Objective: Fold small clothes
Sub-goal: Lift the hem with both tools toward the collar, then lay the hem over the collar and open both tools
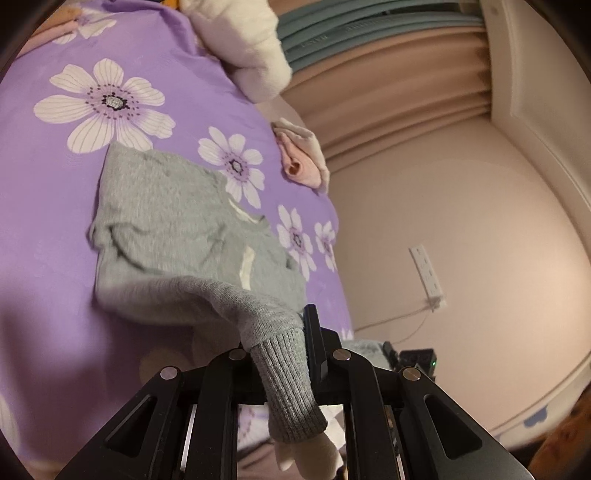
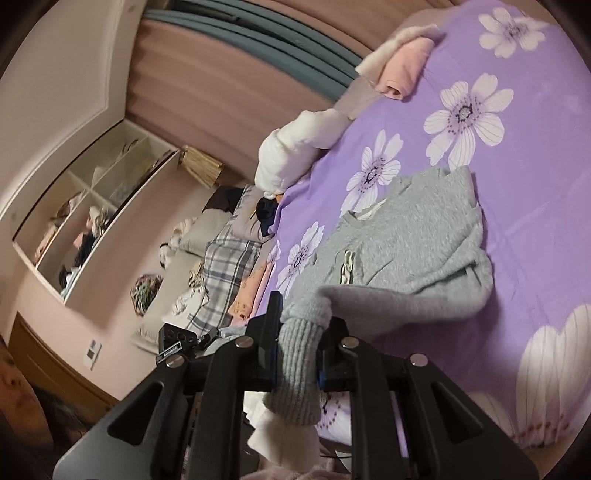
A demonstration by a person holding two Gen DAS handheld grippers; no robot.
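A ribbed grey cuff is hanging down through the left claw [image 1: 295, 354], which is gripping that sleeve; the right claw [image 2: 299, 354] is pinching the other ribbed cuff. Both sleeves are running back to the grey sweater [image 1: 177, 221] [image 2: 406, 247], which is lying crumpled on the purple flowered bedsheet [image 1: 55, 184] [image 2: 535, 166]. A rolled pink garment [image 1: 299, 162] [image 2: 402, 70] is sitting near the bed's edge. Lettering on the teal curtain [image 1: 354, 26] is showing too blurred to read.
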